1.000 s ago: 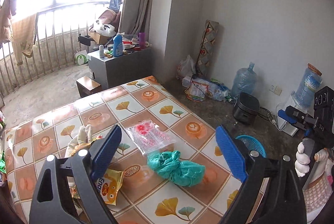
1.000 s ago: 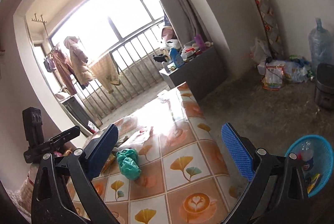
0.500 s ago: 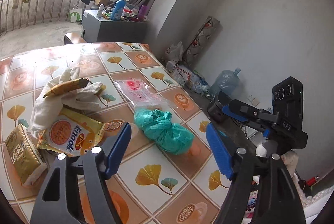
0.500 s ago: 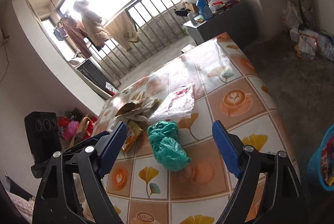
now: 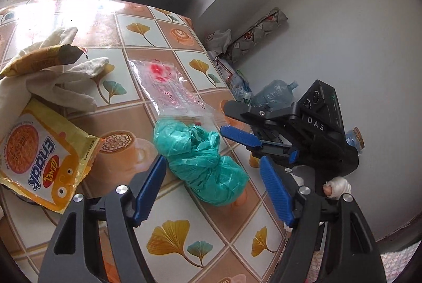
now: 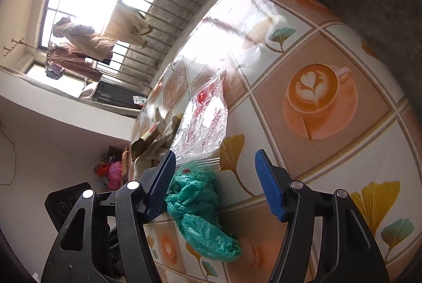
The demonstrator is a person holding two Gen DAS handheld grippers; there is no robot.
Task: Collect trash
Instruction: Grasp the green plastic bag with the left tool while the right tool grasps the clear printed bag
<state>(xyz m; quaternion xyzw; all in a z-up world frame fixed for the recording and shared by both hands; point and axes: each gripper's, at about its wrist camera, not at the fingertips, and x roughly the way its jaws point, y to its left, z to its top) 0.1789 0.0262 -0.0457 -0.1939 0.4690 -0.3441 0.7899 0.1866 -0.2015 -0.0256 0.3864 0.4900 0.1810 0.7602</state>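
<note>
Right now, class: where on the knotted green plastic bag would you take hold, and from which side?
Grip the green plastic bag at its pinched waist, from above, closing across its narrow width. The left gripper already straddles it, open; the clear bag touches its far end.

Left wrist view: low over the table (image 5: pixel 184 209), facing the far wall (steeply tilted).
Right wrist view: close, facing the window.
Shared: green bag (image 5: pixel 200 161) (image 6: pixel 200 214).

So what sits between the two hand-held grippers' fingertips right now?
The green plastic bag lies between the left hand-held gripper and right hand-held gripper, clearest in the left wrist view; both are open.
</note>
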